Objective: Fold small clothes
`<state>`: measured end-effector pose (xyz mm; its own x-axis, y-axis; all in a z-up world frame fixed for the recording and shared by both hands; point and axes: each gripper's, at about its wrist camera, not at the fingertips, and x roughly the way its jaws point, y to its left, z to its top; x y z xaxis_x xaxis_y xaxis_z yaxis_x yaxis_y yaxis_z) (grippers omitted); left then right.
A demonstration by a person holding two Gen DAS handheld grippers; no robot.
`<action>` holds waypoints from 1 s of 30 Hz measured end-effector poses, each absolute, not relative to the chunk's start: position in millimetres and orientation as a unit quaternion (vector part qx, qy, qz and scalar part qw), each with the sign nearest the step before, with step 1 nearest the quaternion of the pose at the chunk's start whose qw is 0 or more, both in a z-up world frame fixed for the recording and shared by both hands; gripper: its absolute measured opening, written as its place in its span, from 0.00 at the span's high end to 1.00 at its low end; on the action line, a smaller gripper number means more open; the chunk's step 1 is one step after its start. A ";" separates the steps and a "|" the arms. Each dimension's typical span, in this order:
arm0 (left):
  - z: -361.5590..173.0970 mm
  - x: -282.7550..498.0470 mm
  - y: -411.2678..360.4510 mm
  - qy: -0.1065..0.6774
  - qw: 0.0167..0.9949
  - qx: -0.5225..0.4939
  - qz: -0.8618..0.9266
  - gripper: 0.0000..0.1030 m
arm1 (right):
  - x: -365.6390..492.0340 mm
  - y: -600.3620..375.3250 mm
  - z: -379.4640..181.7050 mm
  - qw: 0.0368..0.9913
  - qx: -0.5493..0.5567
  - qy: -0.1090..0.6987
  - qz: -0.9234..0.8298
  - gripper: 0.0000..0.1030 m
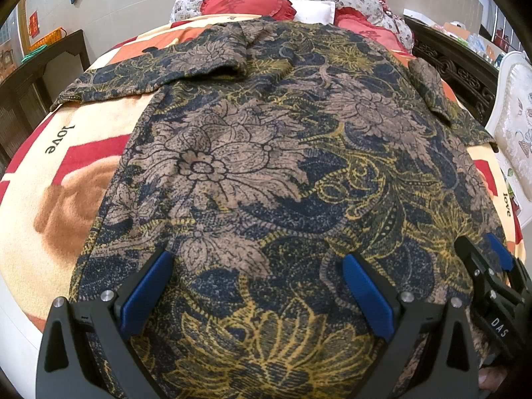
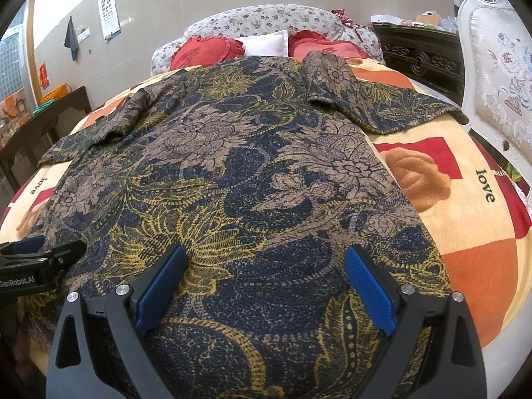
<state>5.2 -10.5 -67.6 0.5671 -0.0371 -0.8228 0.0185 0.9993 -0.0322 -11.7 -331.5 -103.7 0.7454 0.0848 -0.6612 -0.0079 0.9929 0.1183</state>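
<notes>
A dark navy garment printed with tan flowers and yellow leaf outlines (image 1: 266, 153) lies spread flat, face down or up I cannot tell, across a bed covered by a cream, red and orange blanket with rose motifs and the word "love" (image 1: 50, 179). Its sleeves reach out toward both sides of the bed, the one on the right partly doubled back on itself (image 2: 332, 76).

The left tool (image 1: 257, 286) hangs low over the near hem, its blue-padded fingers (image 1: 146, 296) spread wide apart with nothing between them but the cloth beneath. The right tool (image 2: 266, 286) sits just beside it at the same hem, likewise released, fingers splayed. Each tool shows at the edge of the other's view.

At the head of the bed lie red heart-shaped frilled cushions (image 2: 206, 51) and a white pillow (image 2: 266, 43) against a floral-print padded headboard (image 2: 266, 20).
</notes>
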 end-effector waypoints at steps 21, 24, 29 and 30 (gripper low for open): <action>-68.4 6.3 -10.2 0.468 0.883 -0.011 -0.017 0.00 | -12.6 -330.4 -105.0 0.935 0.049 0.352 0.022 0.04; -69.7 6.4 -9.9 0.469 0.883 -0.007 -0.016 0.00 | -12.7 -330.4 -105.1 0.935 0.049 0.351 0.022 0.04; -68.7 8.0 -9.7 0.469 0.883 -0.010 -0.017 0.00 | -12.2 -330.4 -105.1 0.935 0.049 0.351 0.022 0.04; -68.7 8.5 -9.6 0.469 0.883 -0.011 -0.018 0.00 | -12.6 -330.4 -105.2 0.935 0.049 0.351 0.022 0.04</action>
<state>8.5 -9.6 -68.7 0.5598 -0.0410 -0.8276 0.0211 0.9992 -0.0352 -12.6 -330.4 -105.2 0.7523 0.0749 -0.6545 -0.0067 0.9943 0.1061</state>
